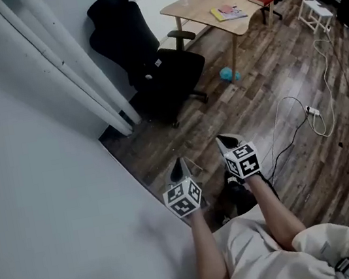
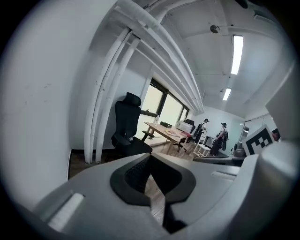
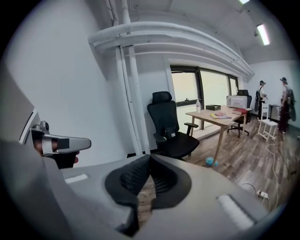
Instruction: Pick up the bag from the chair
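Facing the chair (image 3: 164, 117), both gripper views catch ceiling lights (image 3: 262, 33); head view doesn't.

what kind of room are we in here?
Probably an office or lab workspace: a black office chair, a wooden desk with books on it, and a power cable trailing across the wood floor.

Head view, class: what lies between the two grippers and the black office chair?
Only bare wooden floor separates the left gripper and right gripper from the black office chair; the head view shows it.
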`<move>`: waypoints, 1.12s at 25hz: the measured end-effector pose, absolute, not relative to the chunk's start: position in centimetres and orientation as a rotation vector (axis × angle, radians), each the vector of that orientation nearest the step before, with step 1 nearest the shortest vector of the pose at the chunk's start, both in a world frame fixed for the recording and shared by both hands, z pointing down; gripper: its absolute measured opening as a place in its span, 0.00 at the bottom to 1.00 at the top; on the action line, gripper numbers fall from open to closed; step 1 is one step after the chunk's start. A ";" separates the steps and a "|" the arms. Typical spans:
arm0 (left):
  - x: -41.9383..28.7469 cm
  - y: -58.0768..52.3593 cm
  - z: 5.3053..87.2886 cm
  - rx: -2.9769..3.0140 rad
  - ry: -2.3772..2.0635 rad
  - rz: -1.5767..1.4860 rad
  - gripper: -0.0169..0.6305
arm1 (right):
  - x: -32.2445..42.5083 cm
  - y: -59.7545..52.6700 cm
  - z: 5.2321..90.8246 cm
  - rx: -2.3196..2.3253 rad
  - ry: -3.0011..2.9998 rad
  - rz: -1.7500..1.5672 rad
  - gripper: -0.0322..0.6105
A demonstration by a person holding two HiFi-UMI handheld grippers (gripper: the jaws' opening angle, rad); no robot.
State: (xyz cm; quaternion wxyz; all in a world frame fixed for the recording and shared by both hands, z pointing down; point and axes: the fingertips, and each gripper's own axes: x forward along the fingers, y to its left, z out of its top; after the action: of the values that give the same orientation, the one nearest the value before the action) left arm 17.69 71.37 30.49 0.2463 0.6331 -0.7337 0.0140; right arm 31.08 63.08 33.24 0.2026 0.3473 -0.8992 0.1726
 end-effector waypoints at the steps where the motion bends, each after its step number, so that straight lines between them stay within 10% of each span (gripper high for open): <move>1: 17.4 70.5 30.6 1.722 -2.004 0.046 0.04 | 30.7 62.0 33.3 0.965 -2.517 0.483 0.05; 28: 13.9 49.8 25.0 1.710 -2.172 0.063 0.04 | 31.3 37.1 29.3 0.841 -2.677 0.571 0.05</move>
State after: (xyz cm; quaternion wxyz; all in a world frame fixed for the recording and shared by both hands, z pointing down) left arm 13.87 49.84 24.98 0.1873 0.6074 -0.7716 0.0224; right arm 31.31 37.14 29.30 0.1387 0.2907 -0.9259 0.1976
